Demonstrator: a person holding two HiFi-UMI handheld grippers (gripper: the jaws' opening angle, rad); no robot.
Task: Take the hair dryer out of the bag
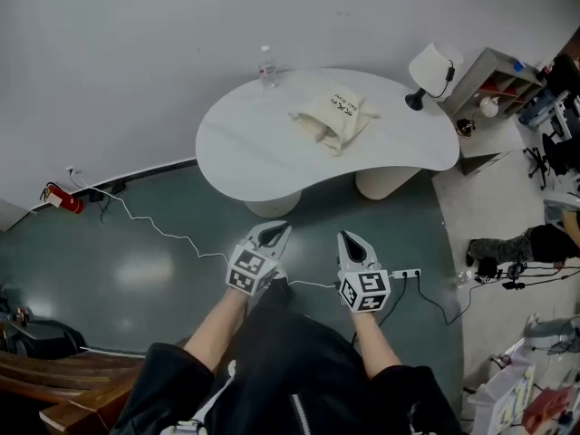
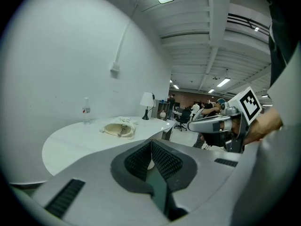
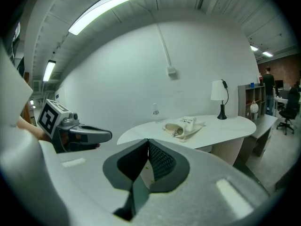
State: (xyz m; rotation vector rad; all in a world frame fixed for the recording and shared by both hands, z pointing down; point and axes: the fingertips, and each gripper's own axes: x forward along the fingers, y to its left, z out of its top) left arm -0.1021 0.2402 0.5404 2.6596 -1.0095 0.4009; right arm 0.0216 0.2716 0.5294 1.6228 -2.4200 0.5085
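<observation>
A cream cloth bag lies on the white curved table, its open mouth facing the front; in the left gripper view the bag shows a dark shape inside, as does the bag in the right gripper view. The hair dryer itself cannot be made out. My left gripper and right gripper hang side by side over the green floor, well short of the table, both shut and empty. The left gripper and right gripper point toward the table.
A clear water bottle stands at the table's far edge. A white lamp stands at the table's right end, beside a shelf unit. A power strip and cables lie on the floor. A red fire extinguisher lies at left.
</observation>
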